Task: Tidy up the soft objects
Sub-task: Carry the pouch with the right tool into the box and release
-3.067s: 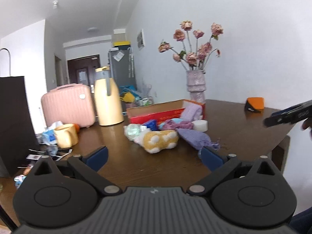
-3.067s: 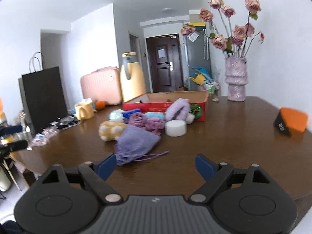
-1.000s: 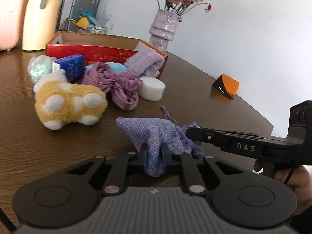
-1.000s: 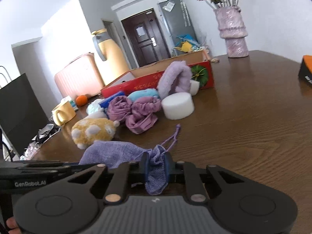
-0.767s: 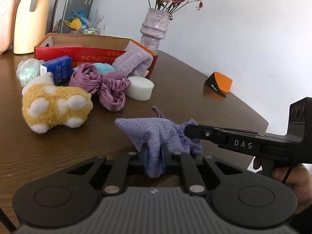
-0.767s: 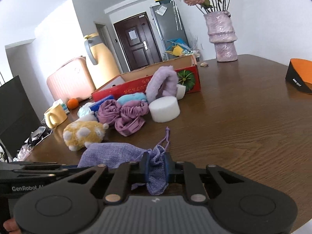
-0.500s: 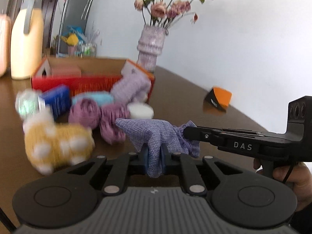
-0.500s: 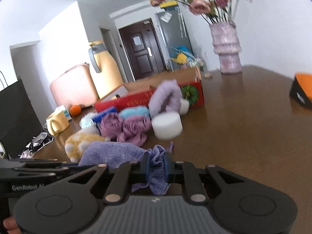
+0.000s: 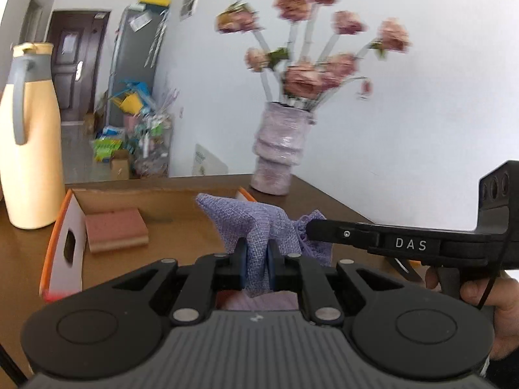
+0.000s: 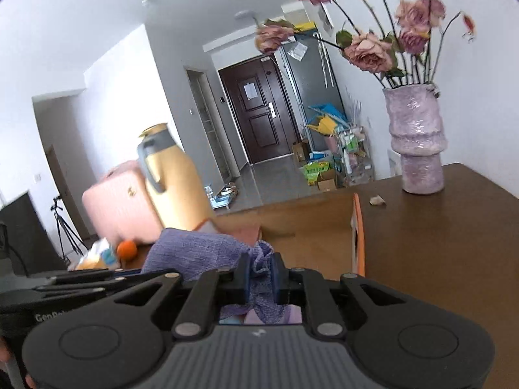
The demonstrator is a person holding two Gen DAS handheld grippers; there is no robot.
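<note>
We see the lilac cloth pouch [image 9: 256,227] carried clear of the table [image 9: 327,201], held by both tools at once. The left gripper [image 9: 256,267] is clamped nearly closed on the pouch's plain end, cloth bulging between the blue pads. The right gripper [image 10: 262,277] is likewise pinched nearly closed on the gathered drawstring end; in the left wrist view it comes in from the right side, its tip at the puckered neck, with a hand [image 9: 486,295] wrapped on its grip.

We take the open cardboard box [image 9: 69,227] as our landmark. The pouch hangs over the box's near right part, above its open interior, touching neither floor nor walls as far as we can tell. Inside the box, toward its left, lies a pinkish-red block [image 9: 115,228]. The cream jug [image 9: 30,142] stands just outside the box's left wall. The lilac vase [image 9: 280,152] with dried roses stands beyond the box's far right corner. A pink suitcase [image 10: 115,199] and an orange fruit [image 10: 127,249] lie left of the box past the jug. Both views are motion-blurred.
</note>
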